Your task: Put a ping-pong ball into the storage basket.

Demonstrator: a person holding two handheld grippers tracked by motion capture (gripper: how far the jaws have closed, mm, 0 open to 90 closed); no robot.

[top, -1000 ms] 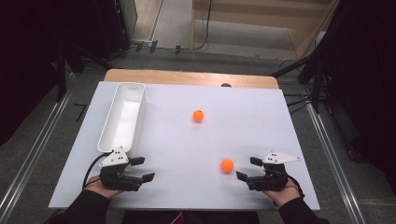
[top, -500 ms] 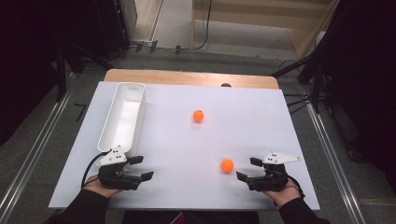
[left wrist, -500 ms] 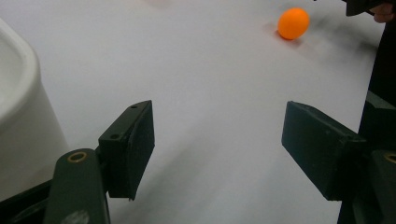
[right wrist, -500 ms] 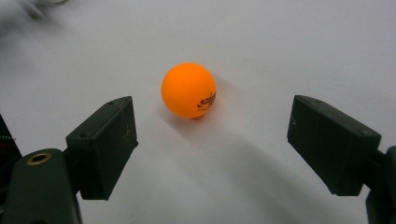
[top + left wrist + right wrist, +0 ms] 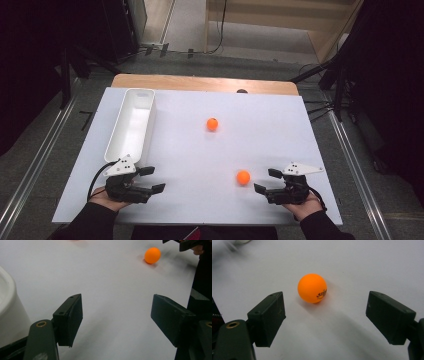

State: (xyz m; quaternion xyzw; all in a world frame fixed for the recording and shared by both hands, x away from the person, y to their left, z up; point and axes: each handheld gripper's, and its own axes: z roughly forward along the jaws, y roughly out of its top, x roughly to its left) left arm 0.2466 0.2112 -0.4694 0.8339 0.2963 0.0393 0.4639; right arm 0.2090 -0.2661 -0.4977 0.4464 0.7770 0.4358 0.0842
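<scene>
Here: orange ball [image 5: 312,288], one, on the white desk [image 5: 200,165] just ahead of the right gripper [image 5: 266,181], jaws wide and empty, ball beyond their tips. Left gripper [image 5: 152,180] likewise wide, empty, well apart from it.

In the left gripper view, the white bin [image 5: 10,312] beside the left jaw is cut off by the picture's left edge, and the other gripper [image 5: 185,243] ahead is clipped by the top edge. In the right gripper view, the small print on the orange ball [image 5: 312,288] ahead of the jaws is too small to read.
</scene>
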